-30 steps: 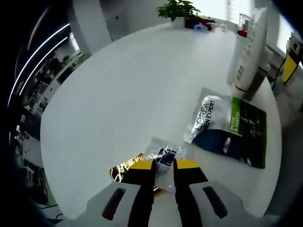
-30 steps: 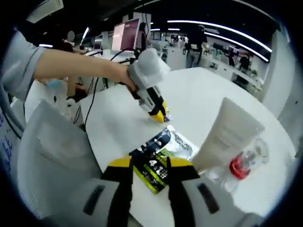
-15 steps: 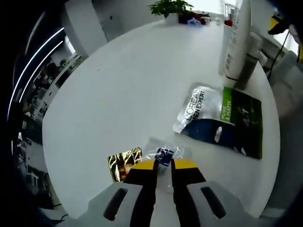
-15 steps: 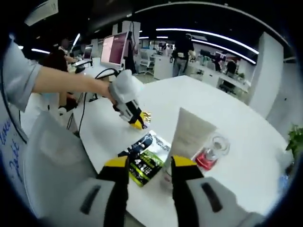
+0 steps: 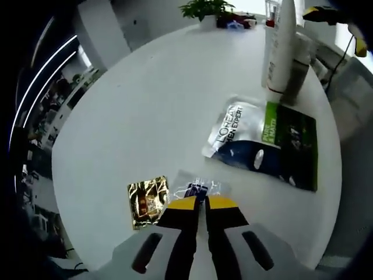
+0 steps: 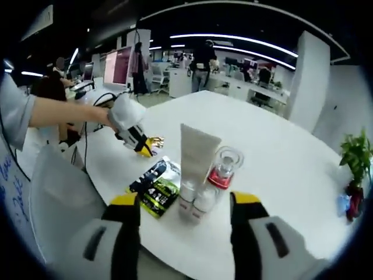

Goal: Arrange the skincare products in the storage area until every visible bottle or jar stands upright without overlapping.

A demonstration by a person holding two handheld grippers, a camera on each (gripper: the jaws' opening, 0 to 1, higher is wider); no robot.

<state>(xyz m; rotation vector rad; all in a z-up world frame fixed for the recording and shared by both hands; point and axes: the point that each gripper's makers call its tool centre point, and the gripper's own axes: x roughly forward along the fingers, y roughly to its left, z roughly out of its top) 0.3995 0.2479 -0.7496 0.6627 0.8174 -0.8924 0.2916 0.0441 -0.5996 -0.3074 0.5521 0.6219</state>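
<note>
Left gripper [image 5: 201, 204] fingers pinch one clear sachet [image 5: 195, 186]; right gripper [image 6: 185, 204] fingers gape, empty, before one tube [image 6: 195, 166].

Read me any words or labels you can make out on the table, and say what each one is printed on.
"L'OREAL MEN EXPERT": on the flat sachet, silver part.
"PURE & MATTE", roughly: on the sachet's green band, partly blurred.
White tube: print too small to read.
Gold packet and clear packet in the left tool: unreadable.

facing views across shared white table [image 5: 145, 105]
</note>
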